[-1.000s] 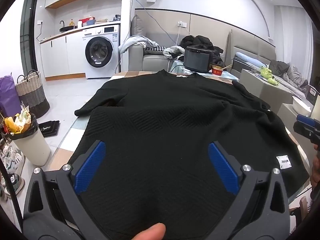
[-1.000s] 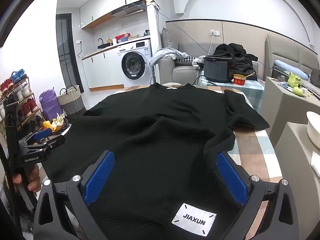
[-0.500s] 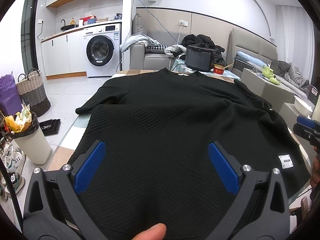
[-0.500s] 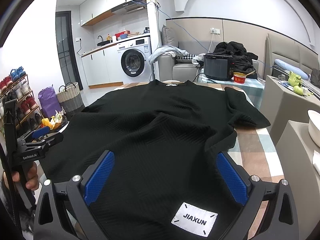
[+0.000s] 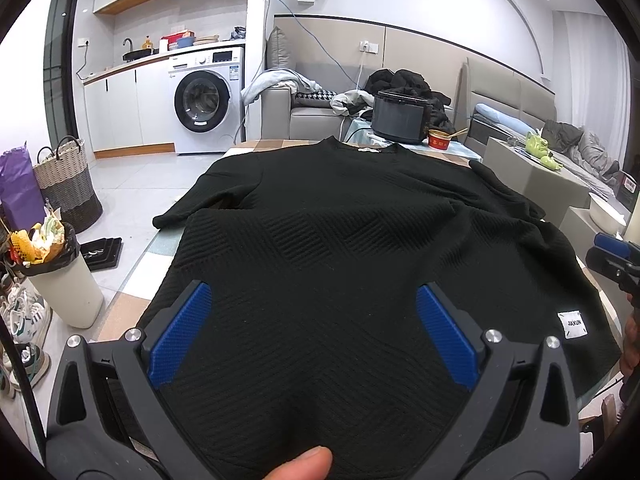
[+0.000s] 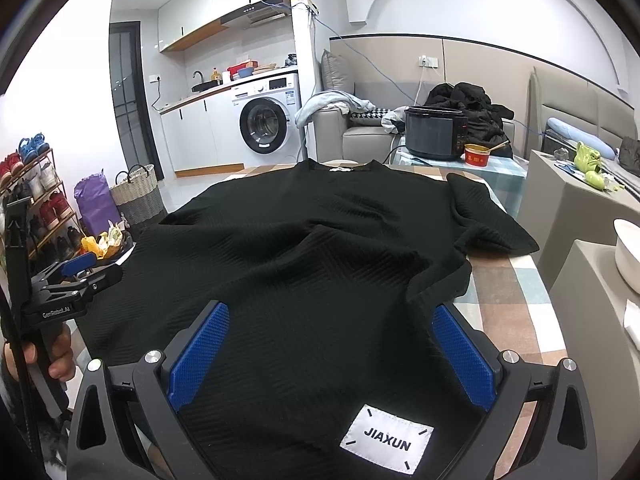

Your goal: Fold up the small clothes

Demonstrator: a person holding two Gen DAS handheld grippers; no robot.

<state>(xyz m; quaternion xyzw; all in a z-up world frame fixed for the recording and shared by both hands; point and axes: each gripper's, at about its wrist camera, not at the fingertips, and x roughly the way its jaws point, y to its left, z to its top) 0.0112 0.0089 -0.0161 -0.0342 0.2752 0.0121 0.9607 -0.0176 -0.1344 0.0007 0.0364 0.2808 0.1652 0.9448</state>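
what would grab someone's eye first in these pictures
A big black textured sweater spread flat over the checked table fills both views, its white JIAXUN label at the near hem. The blue-padded left gripper and right gripper frame it, jaws wide apart. Behind stands a white washing machine.

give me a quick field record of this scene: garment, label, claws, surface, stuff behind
garment: black sweater spread on the table, neckline at the far end, hem toward the cameras, some wrinkles across the middle
label: white JIAXUN patch near the hem on the right side
left claw: open, over the hem
right claw: open, over the hem, near the patch
surface: checked tablecloth
behind: dark cooker, red bowl, washing machine
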